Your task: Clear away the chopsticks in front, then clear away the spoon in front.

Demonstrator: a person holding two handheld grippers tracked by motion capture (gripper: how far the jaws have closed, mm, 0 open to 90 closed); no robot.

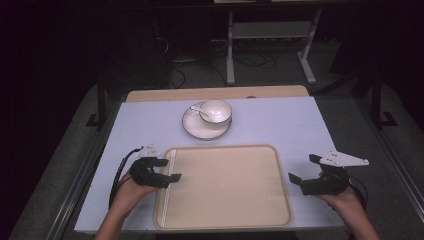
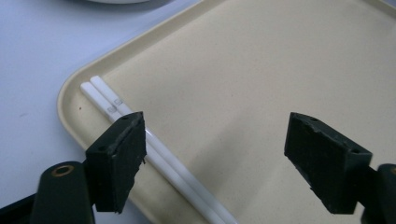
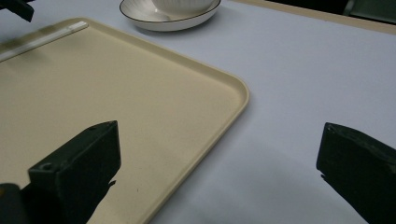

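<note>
A beige tray (image 1: 225, 185) lies on the pale table near the front edge. Two white chopsticks (image 1: 172, 156) rest side by side just inside the tray's left rim. My left gripper (image 1: 170, 170) hovers over that rim with its jaws spread wide. In the left gripper view the chopsticks (image 2: 107, 100) run under the left-hand jaw of my left gripper (image 2: 224, 163), and nothing is pinched between the jaws. At the tray's right edge my right gripper (image 1: 302, 168) is open, over bare table beside the tray (image 3: 116, 93). In its own view, my right gripper (image 3: 219, 177) holds nothing.
Behind the tray a white bowl (image 1: 216, 111) stands on a dark-rimmed plate (image 1: 197, 129), with a white spoon (image 1: 197, 108) beside it. The plate (image 3: 163, 21) also shows at the top of the right gripper view. A wooden strip (image 1: 215, 93) edges the table's far side.
</note>
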